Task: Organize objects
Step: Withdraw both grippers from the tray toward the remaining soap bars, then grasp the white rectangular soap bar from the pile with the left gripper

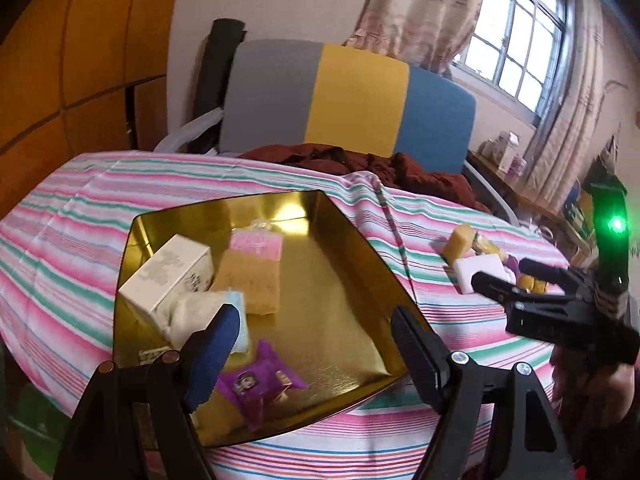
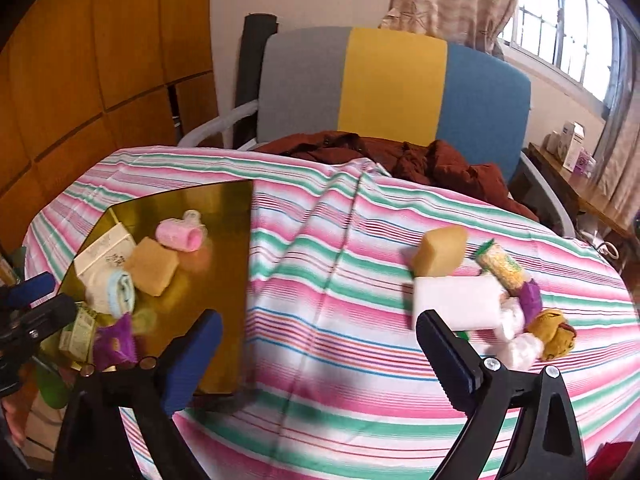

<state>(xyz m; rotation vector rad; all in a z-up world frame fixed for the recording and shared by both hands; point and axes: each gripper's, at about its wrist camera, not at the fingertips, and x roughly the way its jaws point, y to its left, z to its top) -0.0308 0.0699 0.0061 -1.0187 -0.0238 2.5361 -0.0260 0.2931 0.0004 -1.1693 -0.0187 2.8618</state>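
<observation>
Striped tablecloth (image 2: 320, 264) carries one gold tray (image 1: 344, 288), two tan sponges (image 2: 440, 250).

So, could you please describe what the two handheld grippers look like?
Both are black plastic frames with silver screws. The left gripper and right gripper each pair one blue-padded finger with one ribbed black finger. A green light glows on the right gripper's body.

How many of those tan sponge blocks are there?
2. One tan sponge lies inside the gold tray; the other sponge sits on the striped cloth in the pile of loose items. More could be hidden there.
</observation>
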